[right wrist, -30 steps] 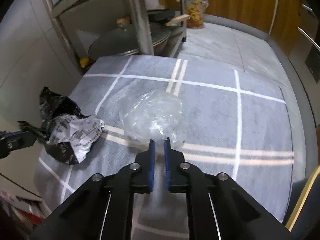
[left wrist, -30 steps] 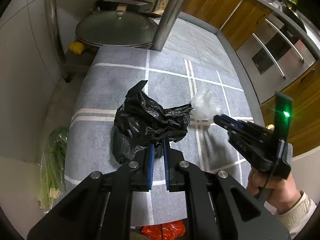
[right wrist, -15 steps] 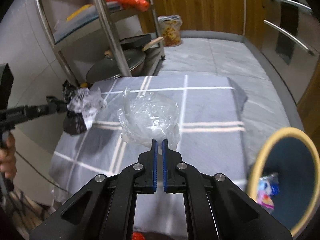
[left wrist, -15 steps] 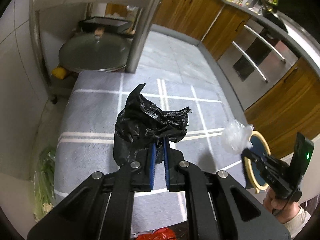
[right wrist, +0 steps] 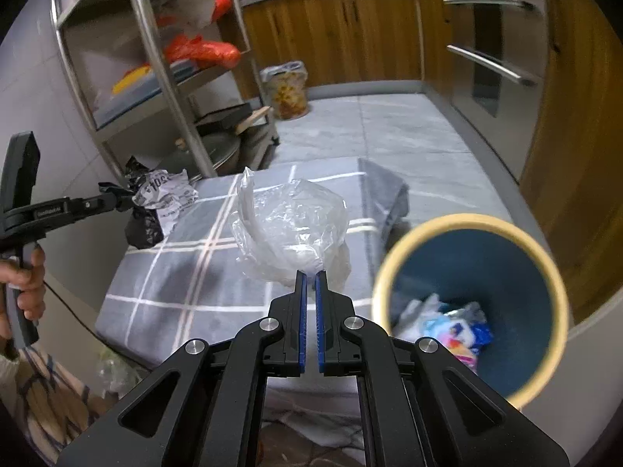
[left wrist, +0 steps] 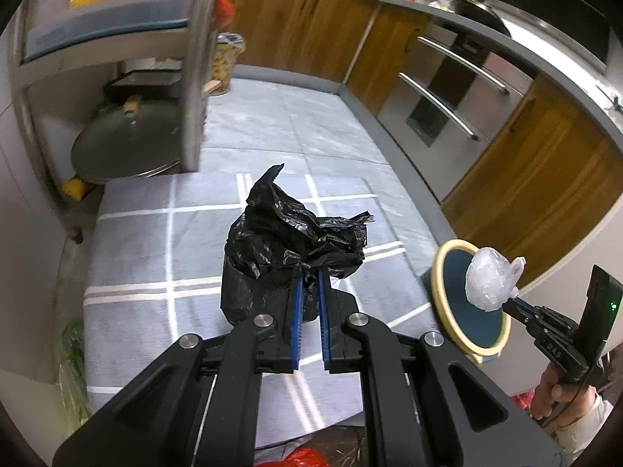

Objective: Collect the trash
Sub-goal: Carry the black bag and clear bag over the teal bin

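Over the grey checked mat [left wrist: 132, 257], the left gripper [left wrist: 307, 272] clamps a black bag [left wrist: 288, 241], the right gripper [right wrist: 310, 276] clear plastic [right wrist: 288, 229].

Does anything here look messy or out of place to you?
Yes: the grey checked rug has its far right corner folded back on itself instead of lying flat. Otherwise, each gripper holds crumpled trash off the floor: black bag in the left, clear plastic in the right, near the blue bin.
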A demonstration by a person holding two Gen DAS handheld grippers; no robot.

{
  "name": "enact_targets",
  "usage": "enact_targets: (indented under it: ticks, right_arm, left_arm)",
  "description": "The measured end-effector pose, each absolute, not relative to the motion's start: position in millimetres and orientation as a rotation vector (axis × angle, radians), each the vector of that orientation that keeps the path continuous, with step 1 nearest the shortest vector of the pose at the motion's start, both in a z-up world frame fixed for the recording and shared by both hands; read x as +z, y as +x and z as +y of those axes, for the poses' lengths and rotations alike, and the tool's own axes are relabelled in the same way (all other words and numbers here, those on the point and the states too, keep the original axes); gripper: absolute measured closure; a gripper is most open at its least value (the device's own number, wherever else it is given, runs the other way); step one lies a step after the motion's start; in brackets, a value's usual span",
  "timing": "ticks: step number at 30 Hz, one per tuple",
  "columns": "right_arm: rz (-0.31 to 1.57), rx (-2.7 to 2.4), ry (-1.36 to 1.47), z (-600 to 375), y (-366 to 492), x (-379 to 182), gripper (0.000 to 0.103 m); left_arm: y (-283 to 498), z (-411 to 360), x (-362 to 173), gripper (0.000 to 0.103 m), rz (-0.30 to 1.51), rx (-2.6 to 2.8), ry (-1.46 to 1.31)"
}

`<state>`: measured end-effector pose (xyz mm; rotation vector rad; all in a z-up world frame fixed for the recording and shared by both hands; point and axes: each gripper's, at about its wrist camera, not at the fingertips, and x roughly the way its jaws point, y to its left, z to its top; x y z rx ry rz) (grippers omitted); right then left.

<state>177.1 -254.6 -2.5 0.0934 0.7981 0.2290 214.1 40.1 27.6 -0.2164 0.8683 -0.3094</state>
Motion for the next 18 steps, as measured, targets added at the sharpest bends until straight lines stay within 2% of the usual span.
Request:
enact_targets:
  ticks: [8,18]
  right_arm:
    - [0.749,0.178,0.131,-306,152,6,0.098]
    - [0.697,0.084,0.231,-364,136,6,0.098]
  left_arm:
    - [207,-26,50,0.096,0.836,-0.375,-0.143]
    - [209,-109,48,0.096,0.847,-0.472,-0.062]
